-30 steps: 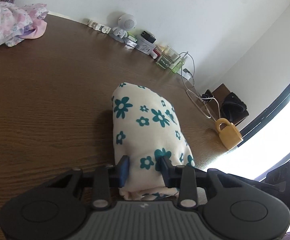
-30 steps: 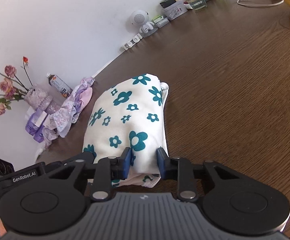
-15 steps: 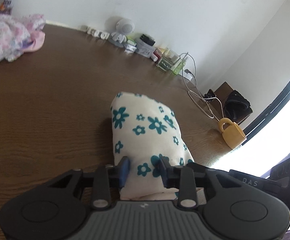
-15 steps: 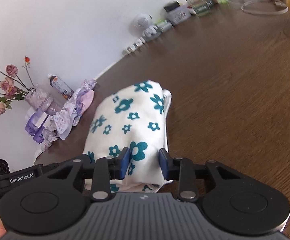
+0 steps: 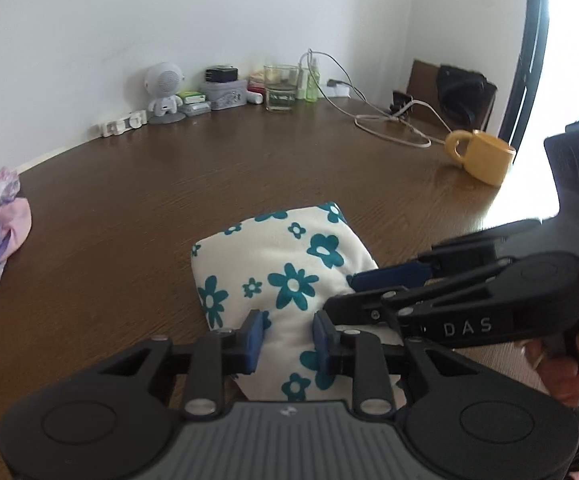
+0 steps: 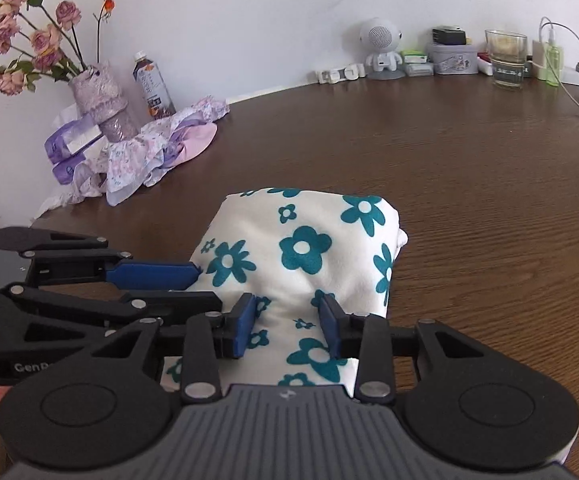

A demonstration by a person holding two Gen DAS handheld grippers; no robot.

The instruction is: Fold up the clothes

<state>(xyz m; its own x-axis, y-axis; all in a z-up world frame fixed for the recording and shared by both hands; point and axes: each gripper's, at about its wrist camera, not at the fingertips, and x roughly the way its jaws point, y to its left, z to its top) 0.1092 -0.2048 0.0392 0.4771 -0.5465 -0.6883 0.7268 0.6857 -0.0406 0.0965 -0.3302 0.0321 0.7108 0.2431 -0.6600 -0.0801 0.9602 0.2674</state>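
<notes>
I have my left gripper (image 5: 285,338) pinched on the near edge of the folded cream cloth with teal flowers (image 6: 305,256), blue pads pressing a ridge of fabric; my right gripper (image 6: 287,328) clamps the same edge alongside; the bundle lies on the dark brown wooden table (image 6: 469,168).

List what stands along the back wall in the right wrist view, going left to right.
Flower vase → drink bottle → white robot figure → grey tin → glass → green spray bottle.
</notes>
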